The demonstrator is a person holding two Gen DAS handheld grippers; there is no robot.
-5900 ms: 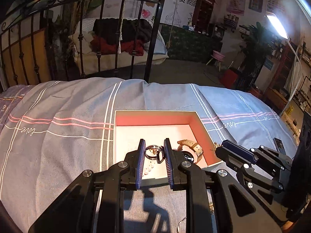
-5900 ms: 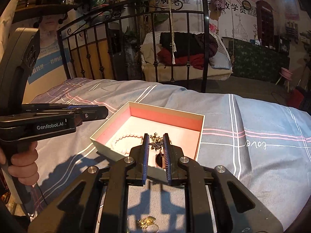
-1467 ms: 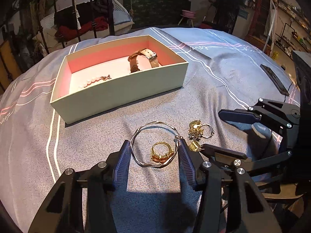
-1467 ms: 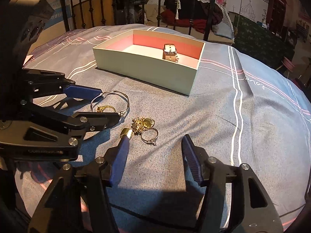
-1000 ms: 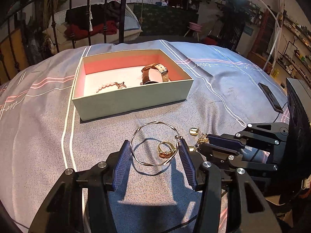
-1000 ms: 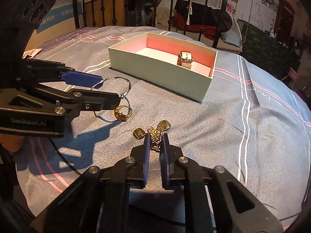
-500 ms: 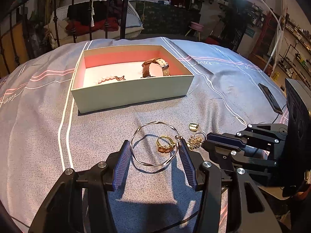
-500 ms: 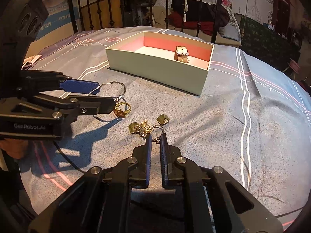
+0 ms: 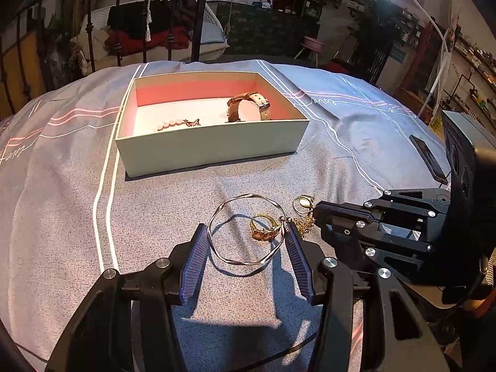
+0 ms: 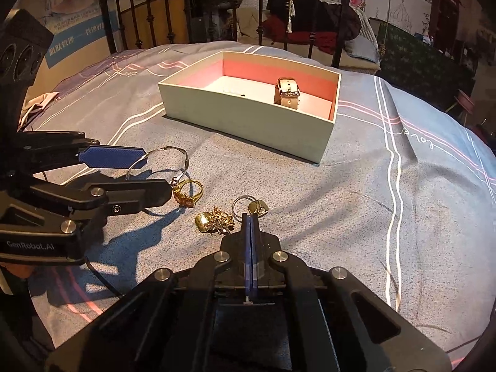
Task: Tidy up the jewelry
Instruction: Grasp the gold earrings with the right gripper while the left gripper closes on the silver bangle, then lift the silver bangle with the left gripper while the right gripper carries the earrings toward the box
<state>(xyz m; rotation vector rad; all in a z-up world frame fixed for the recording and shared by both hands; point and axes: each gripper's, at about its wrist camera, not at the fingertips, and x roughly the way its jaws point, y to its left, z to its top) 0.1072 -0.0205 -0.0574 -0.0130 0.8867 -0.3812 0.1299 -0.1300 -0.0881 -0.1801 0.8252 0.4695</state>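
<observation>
An open box (image 9: 214, 145) with a pink lining sits on the grey bedspread; inside lie a brown-strapped watch (image 9: 248, 107) and a pearl bracelet (image 9: 173, 124). In front of it lie a thin silver bangle (image 9: 245, 229), a gold ring (image 9: 265, 226) inside the bangle, and a gold chain with charms and a small ring (image 10: 231, 215). My left gripper (image 9: 245, 238) is open, its fingers on either side of the bangle. My right gripper (image 10: 250, 215) is shut, its tip at the chain's small ring (image 10: 243, 204); whether it pinches the ring I cannot tell.
The box also shows in the right wrist view (image 10: 248, 124), with the watch (image 10: 286, 91) upright inside. A dark phone (image 9: 429, 159) lies on the bedspread at the right. A black iron bed rail (image 10: 310, 9) stands behind the bed.
My right gripper has closed fully from a narrow gap and sits at the chain's small ring. My left gripper stays open around the bangle, nearly still.
</observation>
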